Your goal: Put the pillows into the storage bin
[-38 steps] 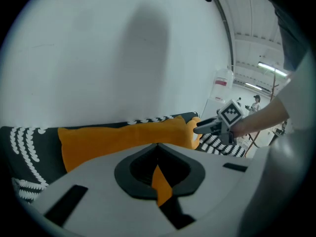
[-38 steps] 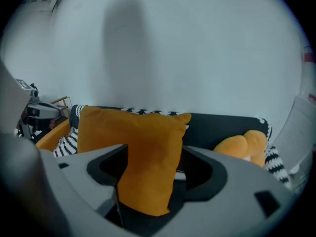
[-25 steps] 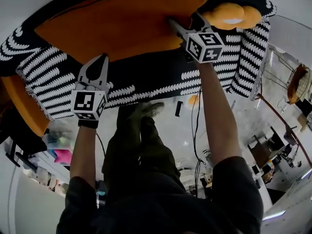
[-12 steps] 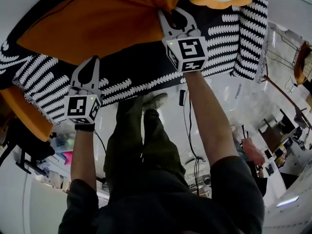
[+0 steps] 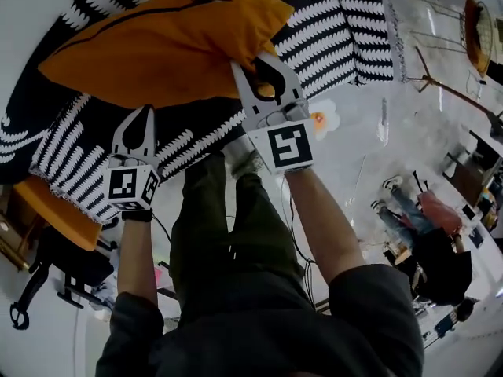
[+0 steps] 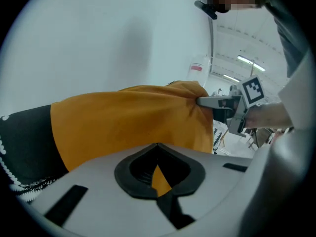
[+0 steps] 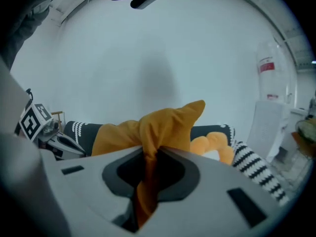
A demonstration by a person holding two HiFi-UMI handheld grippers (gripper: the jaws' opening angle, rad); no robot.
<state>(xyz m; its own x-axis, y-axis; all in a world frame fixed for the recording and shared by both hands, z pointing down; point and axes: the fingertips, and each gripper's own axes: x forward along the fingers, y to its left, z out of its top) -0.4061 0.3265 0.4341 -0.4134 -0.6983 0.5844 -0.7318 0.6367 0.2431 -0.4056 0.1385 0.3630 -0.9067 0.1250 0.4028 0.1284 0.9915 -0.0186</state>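
Observation:
A big orange pillow (image 5: 157,45) hangs lifted above the black-and-white patterned cover (image 5: 346,30). My right gripper (image 5: 255,63) has just closed and is shut on the pillow's near right corner. In the right gripper view the orange fabric (image 7: 163,125) is bunched between the pads. My left gripper (image 5: 144,110) is shut, with its tips at the pillow's lower edge. In the left gripper view the pillow (image 6: 128,122) fills the middle. Whether any fabric is caught there I cannot tell. No storage bin is in view.
A second orange cushion (image 5: 67,210) lies at the cover's lower left edge. An orange plush toy (image 7: 217,144) rests on the cover behind the pillow. My legs and shoe (image 5: 244,163) stand on the white floor with cables. Another person (image 5: 440,258) is at right.
The right gripper shut on the pillow's corner and pulled it up off the cover toward me. The left gripper moved along beneath the pillow's edge.

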